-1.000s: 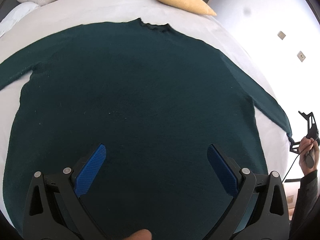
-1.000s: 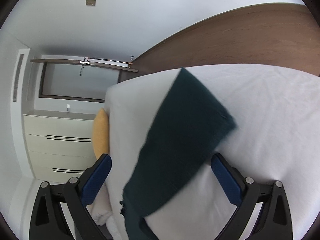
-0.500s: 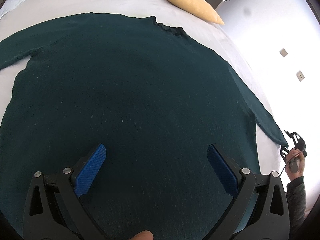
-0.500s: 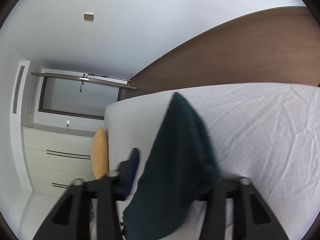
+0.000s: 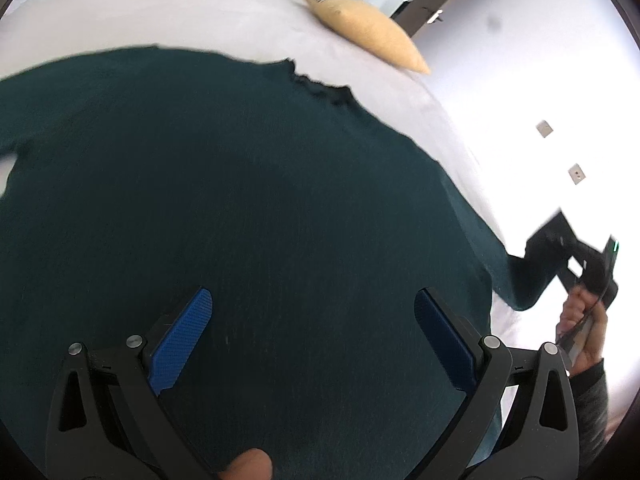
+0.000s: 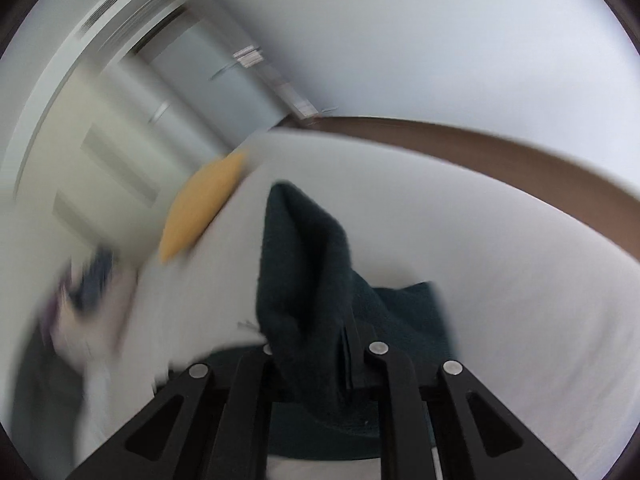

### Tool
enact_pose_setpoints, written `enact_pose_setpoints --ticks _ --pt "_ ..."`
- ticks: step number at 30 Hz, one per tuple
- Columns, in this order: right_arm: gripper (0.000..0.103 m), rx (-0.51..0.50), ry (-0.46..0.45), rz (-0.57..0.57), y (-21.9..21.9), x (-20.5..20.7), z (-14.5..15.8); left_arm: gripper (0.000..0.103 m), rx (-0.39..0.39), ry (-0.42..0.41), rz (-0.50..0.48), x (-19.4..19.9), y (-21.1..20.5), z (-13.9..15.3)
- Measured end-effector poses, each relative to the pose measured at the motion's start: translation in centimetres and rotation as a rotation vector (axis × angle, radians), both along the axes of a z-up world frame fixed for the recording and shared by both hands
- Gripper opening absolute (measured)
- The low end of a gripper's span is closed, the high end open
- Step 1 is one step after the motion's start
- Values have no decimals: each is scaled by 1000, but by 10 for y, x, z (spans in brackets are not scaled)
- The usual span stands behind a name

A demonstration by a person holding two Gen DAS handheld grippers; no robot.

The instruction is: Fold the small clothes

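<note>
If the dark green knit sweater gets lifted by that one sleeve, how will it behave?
Probably floppy: the dark green knit sweater has its sleeve draped limply from the right gripper. Likely the body drags across the white bedsheet rather than lifting flat. The knit may stretch.

our left gripper [image 5: 312, 334]: black frame, blue ribbed pads [image 5: 180, 342], silver screws, right gripper [image 6: 316, 344]: black arms, silver screws, our right hand [image 5: 582, 328]: bare skin, grey sleeve, thin black cable

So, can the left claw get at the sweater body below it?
Probably yes. The left claw is open above the flat sweater, with nothing between them; the right claw holds only the sleeve end.
</note>
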State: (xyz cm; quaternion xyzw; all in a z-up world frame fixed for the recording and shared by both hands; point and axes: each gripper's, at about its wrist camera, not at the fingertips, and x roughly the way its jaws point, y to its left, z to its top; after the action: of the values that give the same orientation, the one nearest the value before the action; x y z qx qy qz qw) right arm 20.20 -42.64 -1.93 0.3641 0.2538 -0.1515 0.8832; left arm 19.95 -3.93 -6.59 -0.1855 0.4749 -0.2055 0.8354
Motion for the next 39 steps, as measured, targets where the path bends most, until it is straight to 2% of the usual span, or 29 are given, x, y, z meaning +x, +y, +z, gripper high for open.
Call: enact_pose_setpoints --ticks 2,4,5,6,10,15,20,23,27,29,31,32,33,38,39 --pt "15 -109 11 140 58 36 12 103 -12 -12 -23 8 -1 1" --pt "15 -215 29 309 130 73 14 103 -80 66 -43 23 3 -6" --pt "14 -247 35 361 154 84 11 103 -97 106 -31 33 7 -10" --pt "14 -283 41 419 184 91 6 103 -103 112 -26 35 8 -10" --pt "14 -390 95 591 281 120 -27 103 -155 101 -15 63 18 -7" --pt "14 -366 138 618 313 146 -43 103 -300 131 -11 105 23 -6" --pt "15 -345 148 617 306 143 -55 103 -420 200 -56 143 14 -10" --pt "16 -325 154 616 311 138 -63 103 -445 273 -100 161 -2 -23" --pt "19 -309 169 632 314 137 -71 101 -434 322 -142 165 -25 -33" --pt "19 -303 172 635 316 138 -75 96 -452 341 -164 167 -34 -34" --pt "19 -293 163 634 315 137 -77 74 -464 368 -179 172 -43 -36" --pt "19 -288 159 633 314 137 -77 70 -466 376 -182 175 -46 -37" --pt "19 -284 159 633 314 137 -77 67 -469 381 -181 178 -48 -38" --pt "19 -282 148 635 312 136 -78 67 -477 386 -172 191 -46 -35" --pt "19 -285 148 635 312 135 -77 62 -472 384 -173 190 -44 -34"
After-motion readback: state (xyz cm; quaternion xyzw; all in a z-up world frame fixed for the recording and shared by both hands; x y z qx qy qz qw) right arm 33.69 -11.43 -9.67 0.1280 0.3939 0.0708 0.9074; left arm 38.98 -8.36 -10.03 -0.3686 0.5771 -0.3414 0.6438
